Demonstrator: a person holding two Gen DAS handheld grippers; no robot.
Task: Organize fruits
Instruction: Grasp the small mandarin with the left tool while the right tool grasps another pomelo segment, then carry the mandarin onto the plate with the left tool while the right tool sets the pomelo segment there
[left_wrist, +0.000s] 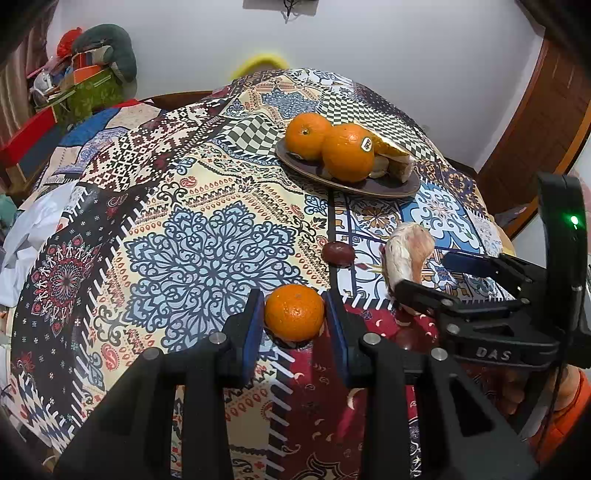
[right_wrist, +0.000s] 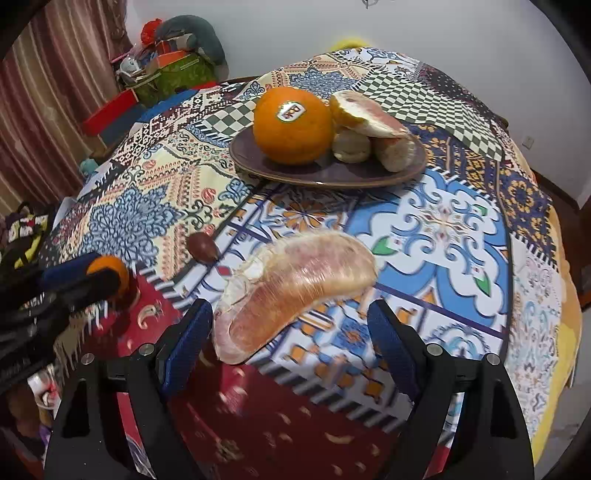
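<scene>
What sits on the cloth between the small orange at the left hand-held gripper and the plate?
A dark red date lies alone on the tablecloth between them, clearest in the left wrist view.

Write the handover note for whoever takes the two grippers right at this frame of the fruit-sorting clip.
Left gripper: jaws either side of a small orange on the tablecloth, not clearly clamped.
Right gripper: open around a peeled pomelo segment; the segment touches only the left pad.
Done: two oranges and pomelo pieces sit on the purple plate.
Left: small orange, pomelo segment and a dark red fruit, all off the plate.
</scene>
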